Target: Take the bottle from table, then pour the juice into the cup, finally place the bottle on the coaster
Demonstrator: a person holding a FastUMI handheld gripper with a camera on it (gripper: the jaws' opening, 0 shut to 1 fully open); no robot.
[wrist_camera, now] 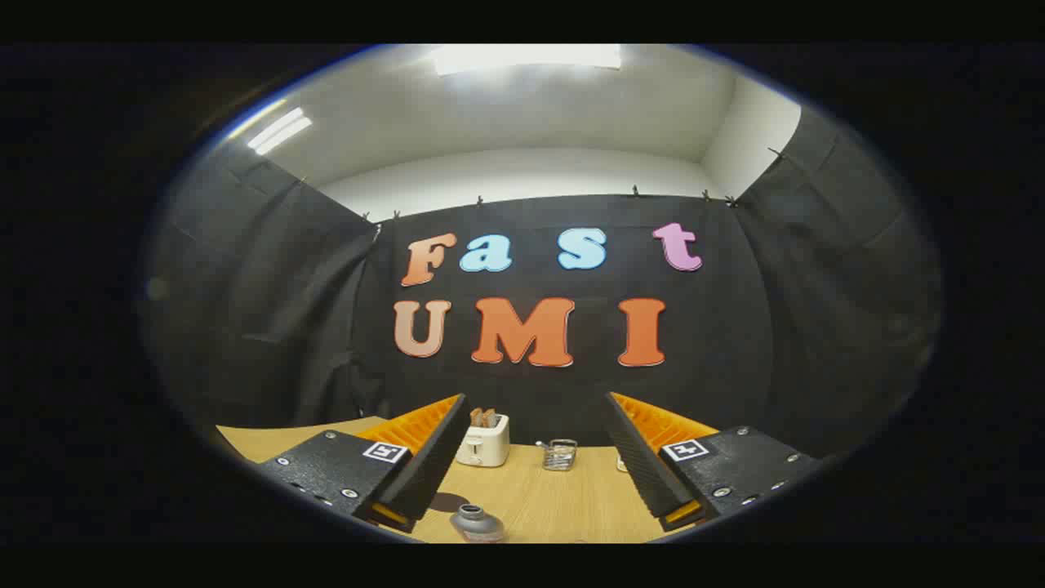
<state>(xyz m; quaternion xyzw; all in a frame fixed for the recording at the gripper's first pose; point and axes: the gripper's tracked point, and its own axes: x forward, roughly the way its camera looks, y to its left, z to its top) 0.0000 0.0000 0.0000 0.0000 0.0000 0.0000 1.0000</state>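
My gripper [535,400] is open, its two fingers spread wide above a wooden table [563,506]. Low between the fingers, nearer the left one, I see the grey cap and shoulders of the bottle [478,523]; the rest of it is hidden. The fingers do not touch it. Just behind the bottle, a dark flat disc that looks like the coaster [447,501] lies partly hidden by the left finger. A small clear object, possibly the cup [622,465], peeks out beside the right finger.
At the far edge of the table, by the black cloth wall, stand a white toaster [483,441] with toast in it and a small clear container [559,454] holding a utensil. Bare wood lies between them and the bottle.
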